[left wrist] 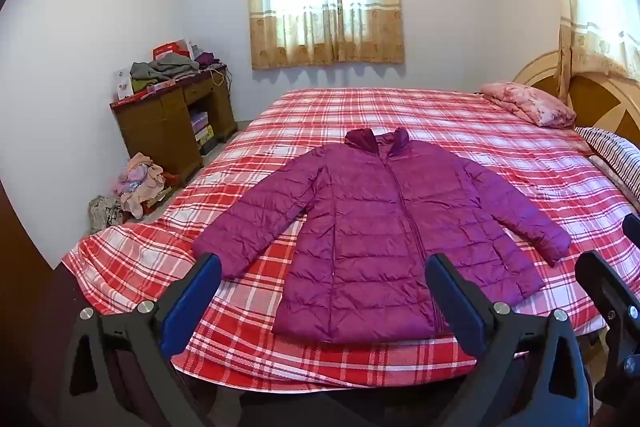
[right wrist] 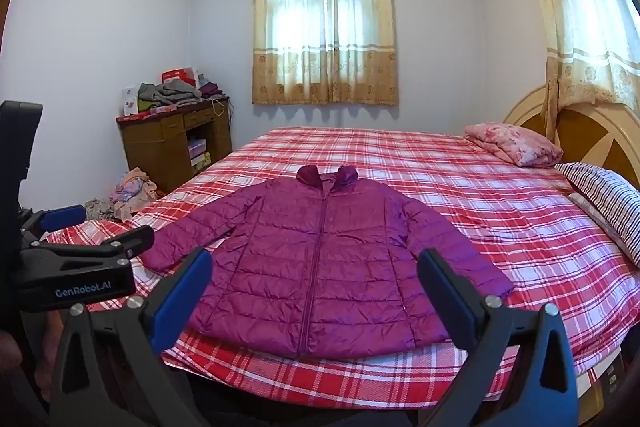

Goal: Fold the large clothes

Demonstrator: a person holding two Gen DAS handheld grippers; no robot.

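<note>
A magenta quilted puffer jacket (left wrist: 380, 227) lies flat and zipped on the bed, front up, sleeves spread out, collar toward the far wall. It fills the middle of the right wrist view too, as the jacket (right wrist: 320, 259). My left gripper (left wrist: 324, 267) stands open before the bed's near edge, short of the hem and left sleeve, with nothing between its blue pads. My right gripper (right wrist: 314, 259) is also open and empty, hovering short of the hem. Each gripper shows in the other's view: the right gripper (left wrist: 614, 243) at the right edge, the left gripper (right wrist: 104, 227) at the left.
A red plaid sheet (left wrist: 460, 123) covers the bed. A folded pink quilt (left wrist: 528, 103) and a striped pillow (right wrist: 608, 195) lie by the wooden headboard (right wrist: 592, 131). A desk (left wrist: 172, 123) piled with clothes stands at the far left, with a clothes heap (left wrist: 136, 183) on the floor.
</note>
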